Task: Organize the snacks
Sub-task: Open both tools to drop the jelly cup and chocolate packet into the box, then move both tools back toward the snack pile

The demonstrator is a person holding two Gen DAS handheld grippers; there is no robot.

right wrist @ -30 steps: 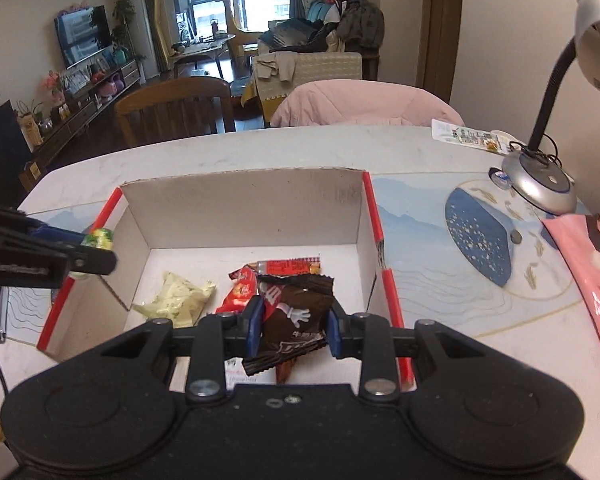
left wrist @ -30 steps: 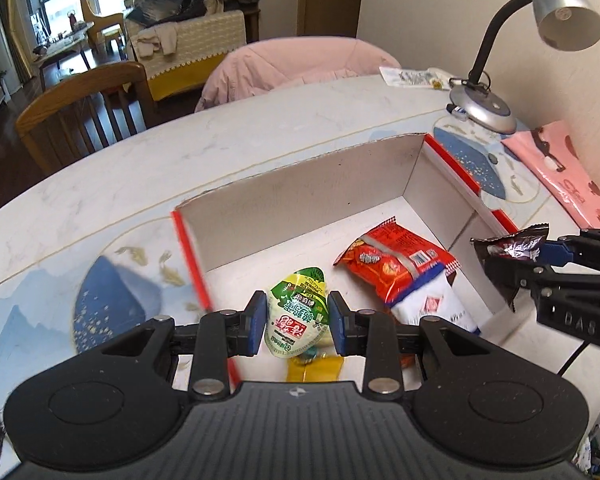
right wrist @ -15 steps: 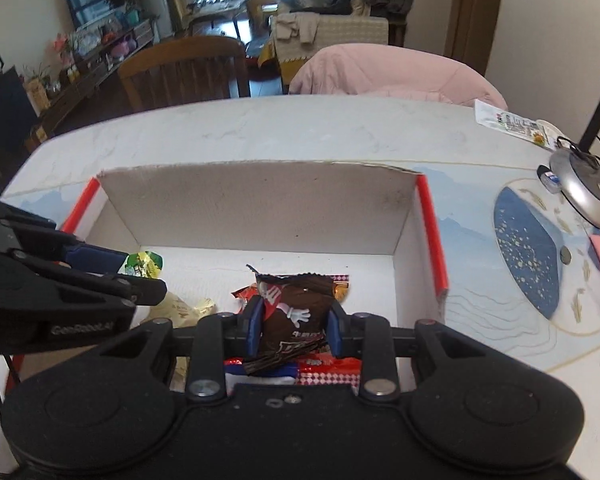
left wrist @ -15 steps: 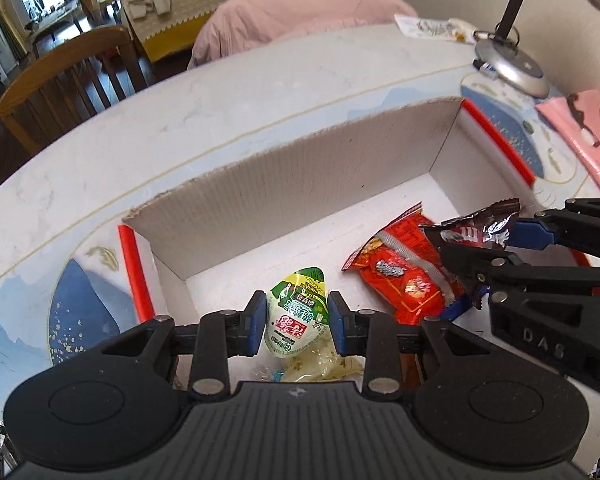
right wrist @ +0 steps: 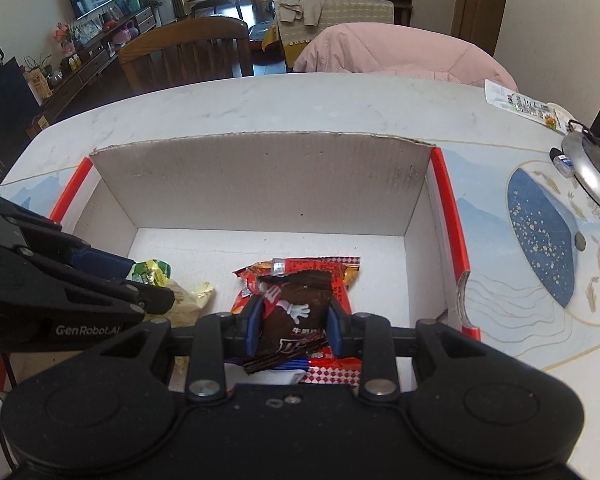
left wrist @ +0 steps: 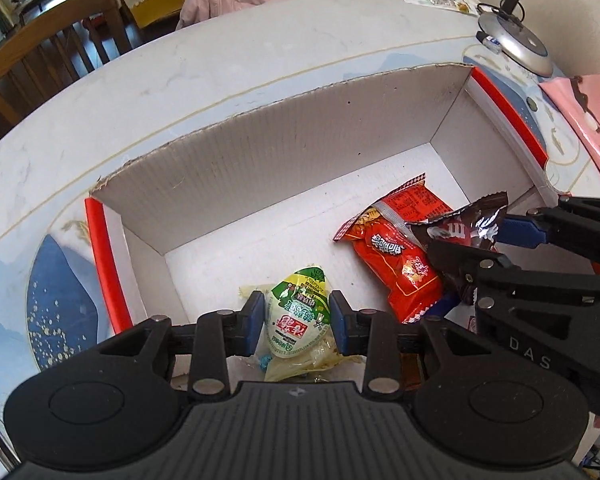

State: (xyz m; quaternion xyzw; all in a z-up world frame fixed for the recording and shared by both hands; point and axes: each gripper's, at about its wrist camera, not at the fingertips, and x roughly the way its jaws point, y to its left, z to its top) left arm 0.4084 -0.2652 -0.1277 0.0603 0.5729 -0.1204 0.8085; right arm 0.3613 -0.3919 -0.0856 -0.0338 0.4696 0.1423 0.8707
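I hold both claws over the cardboard box (left wrist: 284, 148): left claw (left wrist: 297, 317) grips the green packet (left wrist: 298, 314), right claw (right wrist: 294, 322) grips the brown packet (right wrist: 296, 308) (red packet (left wrist: 396, 264) beneath).

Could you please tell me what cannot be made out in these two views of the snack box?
- Left wrist view: the near part of the box floor, hidden by the left gripper body.
- Left wrist view: the yellowish packet, mostly covered by the green-white packet.
- Right wrist view: the red packet, partly behind the brown packet in the right gripper.
- Both views: the small print is unreadable.
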